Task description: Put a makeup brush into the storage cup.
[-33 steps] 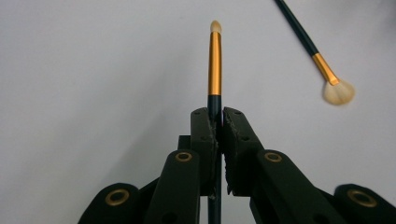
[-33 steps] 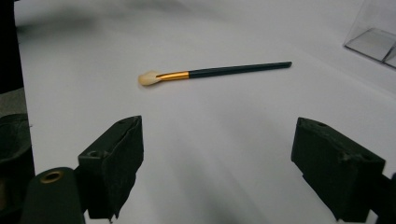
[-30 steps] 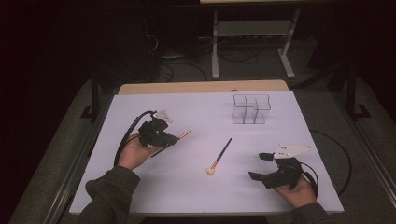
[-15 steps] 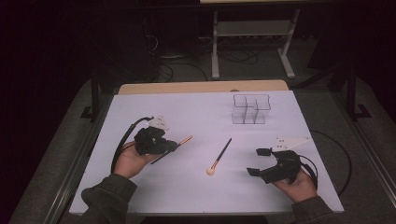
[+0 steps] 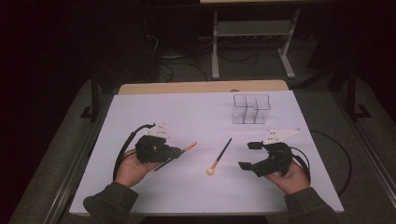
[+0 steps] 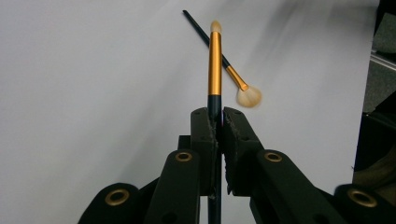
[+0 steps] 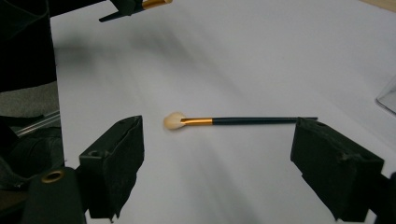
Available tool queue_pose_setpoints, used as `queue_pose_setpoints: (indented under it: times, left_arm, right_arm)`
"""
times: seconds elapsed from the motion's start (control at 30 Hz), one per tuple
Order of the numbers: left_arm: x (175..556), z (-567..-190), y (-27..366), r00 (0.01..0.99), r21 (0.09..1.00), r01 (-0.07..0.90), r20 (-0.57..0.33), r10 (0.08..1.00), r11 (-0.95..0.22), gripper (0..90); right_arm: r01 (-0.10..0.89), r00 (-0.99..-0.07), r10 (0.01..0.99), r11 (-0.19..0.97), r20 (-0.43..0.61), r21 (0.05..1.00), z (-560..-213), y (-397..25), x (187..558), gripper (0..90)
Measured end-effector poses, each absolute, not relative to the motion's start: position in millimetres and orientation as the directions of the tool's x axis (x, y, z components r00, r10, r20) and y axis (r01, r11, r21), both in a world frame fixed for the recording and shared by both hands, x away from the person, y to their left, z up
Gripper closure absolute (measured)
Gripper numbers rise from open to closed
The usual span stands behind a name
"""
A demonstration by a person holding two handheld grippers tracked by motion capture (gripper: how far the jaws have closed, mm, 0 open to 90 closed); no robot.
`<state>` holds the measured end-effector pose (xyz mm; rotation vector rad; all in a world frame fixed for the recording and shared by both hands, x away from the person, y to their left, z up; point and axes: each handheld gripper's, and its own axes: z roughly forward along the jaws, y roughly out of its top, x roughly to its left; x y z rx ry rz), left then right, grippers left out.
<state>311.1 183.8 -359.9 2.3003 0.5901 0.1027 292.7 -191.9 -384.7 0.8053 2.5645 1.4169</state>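
Observation:
My left gripper (image 5: 173,152) is shut on a dark-handled brush with a gold ferrule (image 5: 188,148), whose tip points right and away. In the left gripper view the jaws (image 6: 218,116) pinch the handle below the ferrule of this held brush (image 6: 215,65). A second brush (image 5: 220,156) lies flat mid-table with its pale bristle head toward me; it appears beyond the held one as the loose brush (image 6: 231,74). My right gripper (image 5: 250,156) is wide open just right of it. In the right gripper view the lying brush (image 7: 243,121) sits ahead of the spread jaws of that gripper (image 7: 218,135).
A clear compartment organizer (image 5: 251,109) stands at the back right of the white table (image 5: 187,112); its corner (image 7: 388,97) shows at the right gripper view's edge. Cables trail from both grippers. Beyond the table are a dark floor and a stand.
My left gripper has drawn nearer to the front edge, still carrying its brush. My right gripper has shifted slightly forward and left, closer to the lying brush.

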Motion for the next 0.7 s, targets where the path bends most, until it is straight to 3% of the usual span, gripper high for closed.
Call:
queue_pose_setpoints:
  times: [0.7]
  left_arm:
    - [288, -371, 176, 0.924, 0.724, 0.317, -0.09, 0.373, -0.612, 83.1]
  right_arm:
    - [0.372, -0.889, 0.429, 0.468, 0.162, 0.801, -383, -162, 299, 17.9]
